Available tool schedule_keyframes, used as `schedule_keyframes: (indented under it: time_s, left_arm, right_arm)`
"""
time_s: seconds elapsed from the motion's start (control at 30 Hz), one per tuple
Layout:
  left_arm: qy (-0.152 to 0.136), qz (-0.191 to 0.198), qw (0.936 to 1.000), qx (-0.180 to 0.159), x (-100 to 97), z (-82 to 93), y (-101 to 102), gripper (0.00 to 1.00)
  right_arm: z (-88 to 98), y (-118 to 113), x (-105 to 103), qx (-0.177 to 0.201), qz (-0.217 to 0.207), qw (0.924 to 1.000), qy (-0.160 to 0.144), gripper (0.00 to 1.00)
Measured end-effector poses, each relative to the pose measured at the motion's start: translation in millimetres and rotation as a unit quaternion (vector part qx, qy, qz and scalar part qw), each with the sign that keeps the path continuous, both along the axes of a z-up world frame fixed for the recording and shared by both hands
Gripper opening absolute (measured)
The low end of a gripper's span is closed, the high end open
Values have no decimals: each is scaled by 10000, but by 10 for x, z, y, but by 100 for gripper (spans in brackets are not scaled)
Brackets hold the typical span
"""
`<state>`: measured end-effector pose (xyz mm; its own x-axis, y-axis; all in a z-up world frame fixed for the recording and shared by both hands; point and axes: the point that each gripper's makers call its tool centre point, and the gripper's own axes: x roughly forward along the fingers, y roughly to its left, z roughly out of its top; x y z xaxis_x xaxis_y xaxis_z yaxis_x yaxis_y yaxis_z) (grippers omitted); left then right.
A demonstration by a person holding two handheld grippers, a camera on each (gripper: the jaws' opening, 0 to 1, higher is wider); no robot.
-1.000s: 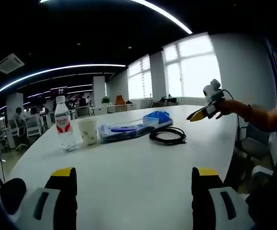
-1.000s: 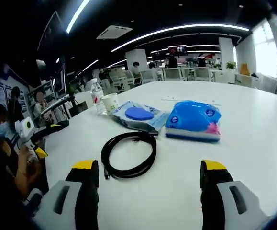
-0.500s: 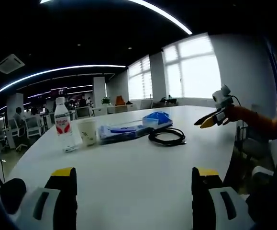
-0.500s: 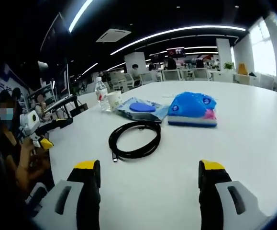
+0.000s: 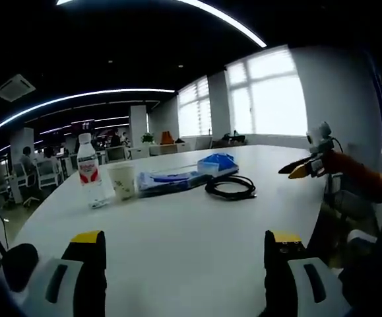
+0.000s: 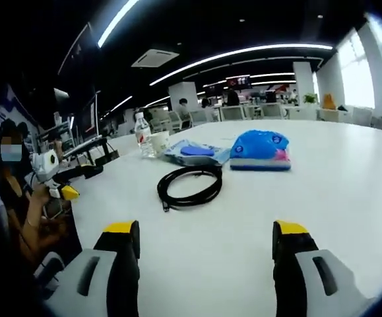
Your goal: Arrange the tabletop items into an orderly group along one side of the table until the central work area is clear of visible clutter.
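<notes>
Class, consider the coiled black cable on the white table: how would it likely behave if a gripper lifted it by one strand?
The coiled black cable would probably be floppy: its loops lie loose, with no tie that I can see, so lifting it may uncoil it. It looks thin and light, so a push would likely slide it across the smooth white table.

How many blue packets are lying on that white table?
2: a flat wipes pack beside the paper cup, and a puffier tissue pack next to it, behind the black cable coil.

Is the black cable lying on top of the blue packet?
No, the coiled black cable lies flat on the white table, apart from the blue packet.
</notes>
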<state>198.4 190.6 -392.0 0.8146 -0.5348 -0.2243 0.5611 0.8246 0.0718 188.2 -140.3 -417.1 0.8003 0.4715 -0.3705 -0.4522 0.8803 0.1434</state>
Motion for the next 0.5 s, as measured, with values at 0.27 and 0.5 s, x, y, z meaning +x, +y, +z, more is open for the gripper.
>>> schedule_keyframes:
  time_s: [0.27,0.5]
  left_arm:
    - [-135,175,9997,35,-15,138,101,100]
    - [0,290,9995,141,-25,120,151,100]
  right_arm:
    - [161,-67,-194,-173,21,9998,-109,81]
    - [286,-83,-296,-209,21,9997,-149,81]
